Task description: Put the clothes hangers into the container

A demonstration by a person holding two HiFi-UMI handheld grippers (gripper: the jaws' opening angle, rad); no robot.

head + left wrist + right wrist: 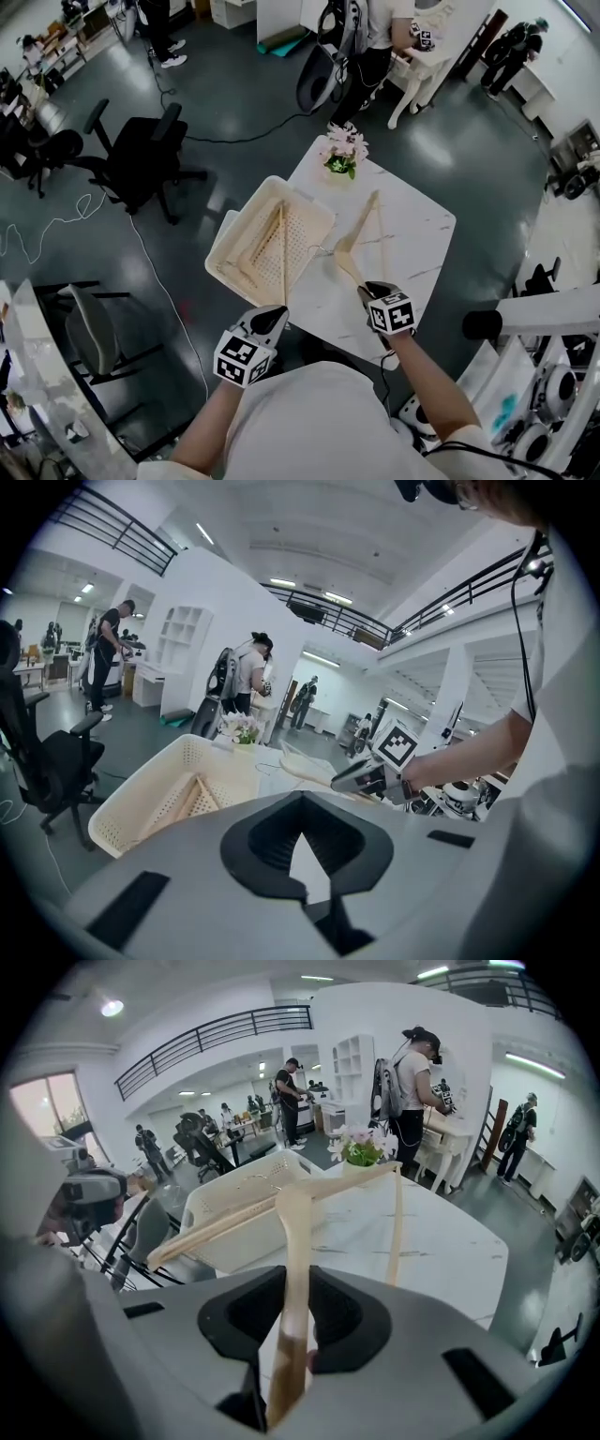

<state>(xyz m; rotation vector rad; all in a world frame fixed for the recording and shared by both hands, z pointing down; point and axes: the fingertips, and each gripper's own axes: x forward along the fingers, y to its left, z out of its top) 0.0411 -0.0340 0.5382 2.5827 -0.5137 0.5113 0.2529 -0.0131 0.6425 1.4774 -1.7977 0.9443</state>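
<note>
Shows the right gripper (364, 292) clamped on the near arm end of a wooden clothes hanger (362, 232), which points to the far side over the white marble-look table (417, 234). Shows the left gripper (275, 319) closed on nothing, just near of the perforated cream basket (228, 232) at the table's left, which holds a second wooden hanger (272, 246).

To do the carry well:
- Hold the clamp firm against swing at the long free end.
- Travel left, raising that end above the basket's right rim.
- Stay clear of the flower pot (342, 155) at the far edge.
- Lower flat beside the second wooden hanger, then release.
- Watch the thin wire hook, seemingly close to the rim, for snagging.
- Bring the left gripper in only to steady the basket.
</note>
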